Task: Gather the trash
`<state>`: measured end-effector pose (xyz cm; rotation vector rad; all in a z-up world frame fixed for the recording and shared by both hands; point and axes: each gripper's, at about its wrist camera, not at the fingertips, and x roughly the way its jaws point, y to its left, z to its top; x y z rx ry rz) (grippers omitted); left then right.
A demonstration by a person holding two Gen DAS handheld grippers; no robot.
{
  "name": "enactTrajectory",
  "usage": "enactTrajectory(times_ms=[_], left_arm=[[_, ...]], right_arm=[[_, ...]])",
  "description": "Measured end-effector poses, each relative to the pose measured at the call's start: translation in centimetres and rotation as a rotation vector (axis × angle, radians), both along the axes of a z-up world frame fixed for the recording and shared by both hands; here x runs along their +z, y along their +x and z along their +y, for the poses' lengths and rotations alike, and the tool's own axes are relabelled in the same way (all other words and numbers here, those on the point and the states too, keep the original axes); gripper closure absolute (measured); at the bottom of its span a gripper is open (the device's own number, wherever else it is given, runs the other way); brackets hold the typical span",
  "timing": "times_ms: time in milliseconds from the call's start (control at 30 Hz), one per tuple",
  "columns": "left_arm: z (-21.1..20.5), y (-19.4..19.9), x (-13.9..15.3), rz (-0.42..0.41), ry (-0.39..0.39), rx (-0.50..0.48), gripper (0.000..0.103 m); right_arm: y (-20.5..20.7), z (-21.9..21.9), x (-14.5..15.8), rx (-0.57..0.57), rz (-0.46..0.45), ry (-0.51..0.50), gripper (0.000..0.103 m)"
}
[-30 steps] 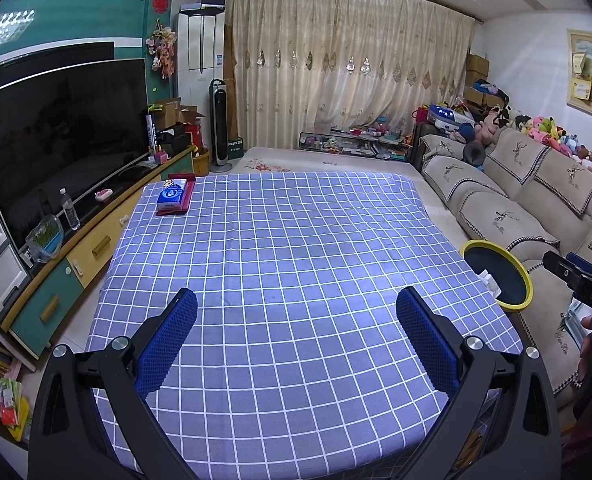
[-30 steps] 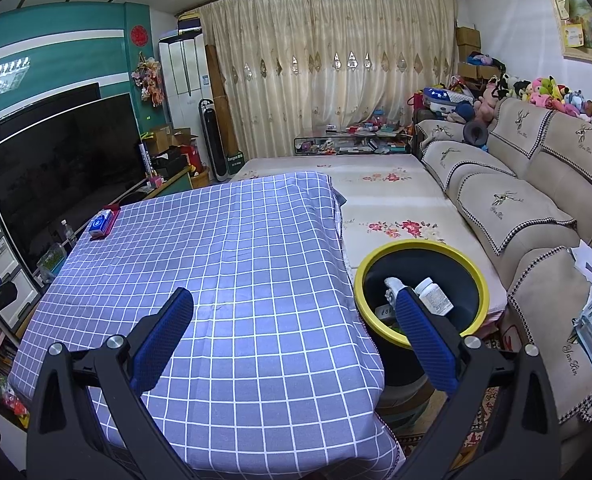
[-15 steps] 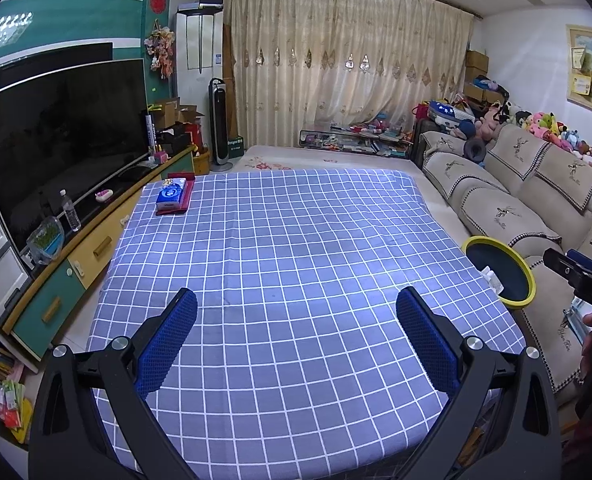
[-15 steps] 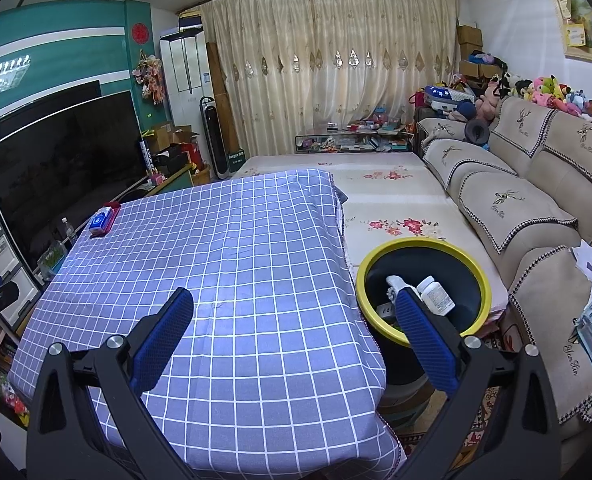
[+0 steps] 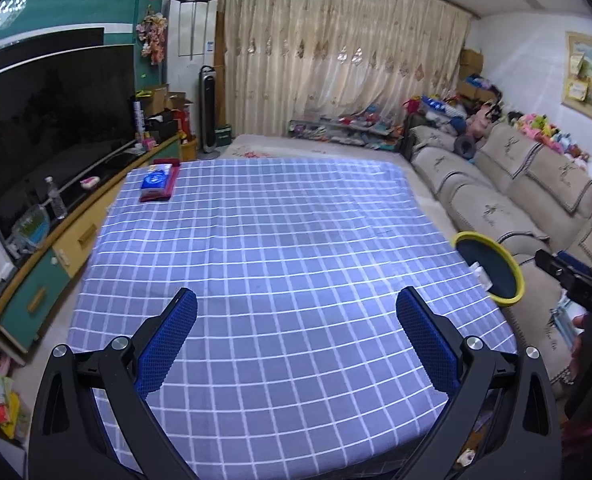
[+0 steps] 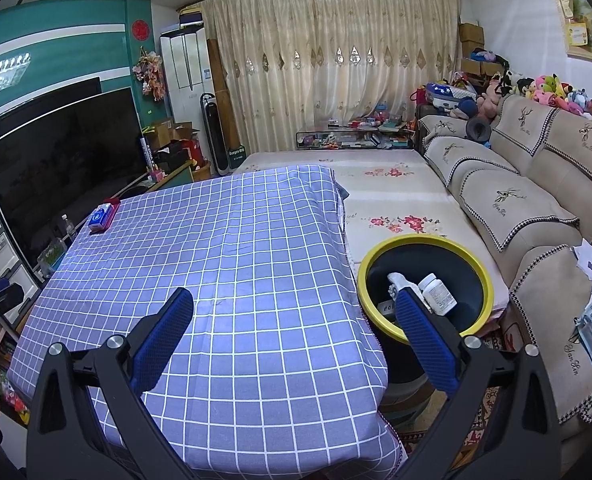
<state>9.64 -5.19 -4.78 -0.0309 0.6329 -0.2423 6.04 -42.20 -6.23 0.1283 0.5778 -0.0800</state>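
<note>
Trash lies inside the bin (image 6: pixel 425 242), a dark round bin with a yellow rim that stands on the floor just beside the right edge of the table (image 6: pixel 232 264). Inside it I see a white pill bottle (image 6: pixel 439 293) and a white spray bottle (image 6: pixel 399 285), the two touching each other. The right gripper (image 6: pixel 292 312) hangs over the near right corner of the table, its jaws spread wide with nothing between them; its right finger (image 6: pixel 423 332) partly covers the bin from this side. The left gripper (image 5: pixel 296 310) hangs over the near middle of the table, also spread wide and holding nothing. A blue checked cloth (image 5: pixel 280 240) covers the table. At the far left corner a blue tissue pack (image 5: pixel 158 178) rests on a dark red box (image 5: pixel 164 188). A television (image 5: pixel 52 132) stands to the left, and a beige sofa (image 6: pixel 535 208) runs along the right wall.
</note>
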Motion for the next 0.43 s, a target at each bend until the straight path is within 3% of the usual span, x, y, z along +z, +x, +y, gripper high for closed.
enactTrajectory(times_ms=[100,233,433], left_arm=[[0.2,0.8,-0.4,0.008,-0.026,-0.01,0.005],[0.6,3.8,-1.5,0.072,-0.004,0.022,0.005],[1.6,11.3,-3.3,0.084,0.094,0.084,0.005]], right_arm=[[0.3,-0.1,0.0,-0.002,0.002,0.005,0.007],[1.6,-0.1,-0.1,0.012,0.013,0.019,0.007],[8.1,1.6,-0.3,0.092,0.029,0.027,0.007]])
